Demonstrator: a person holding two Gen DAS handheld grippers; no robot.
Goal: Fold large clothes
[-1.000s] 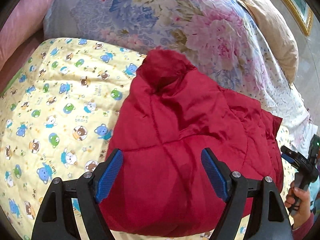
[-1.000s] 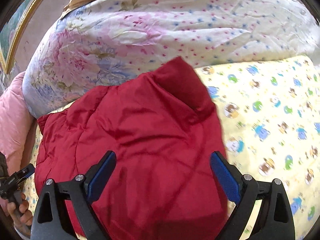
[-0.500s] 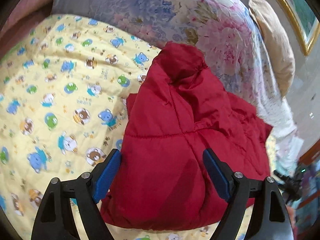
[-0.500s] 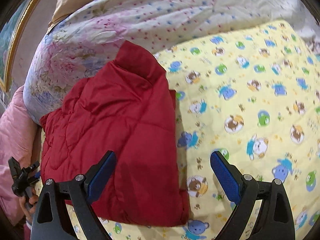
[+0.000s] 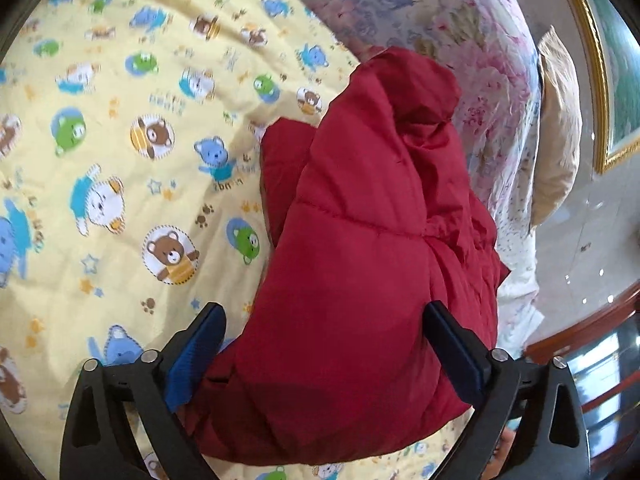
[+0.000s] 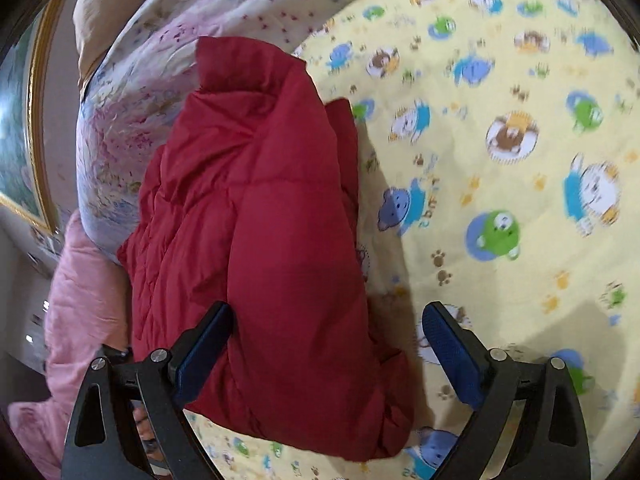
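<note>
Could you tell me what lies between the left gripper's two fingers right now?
The folded red jacket fills the gap of the left gripper, whose jaws are opening; the left wrist view shows it.

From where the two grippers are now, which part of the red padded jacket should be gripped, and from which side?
Probably the thick near edge of the red padded jacket, approached from the near side, low over the yellow bear-print blanket. That edge bulges toward both cameras and already lies between the opening left gripper fingers, which do not press it. The right gripper could take the same edge nearer its loose corner.
</note>
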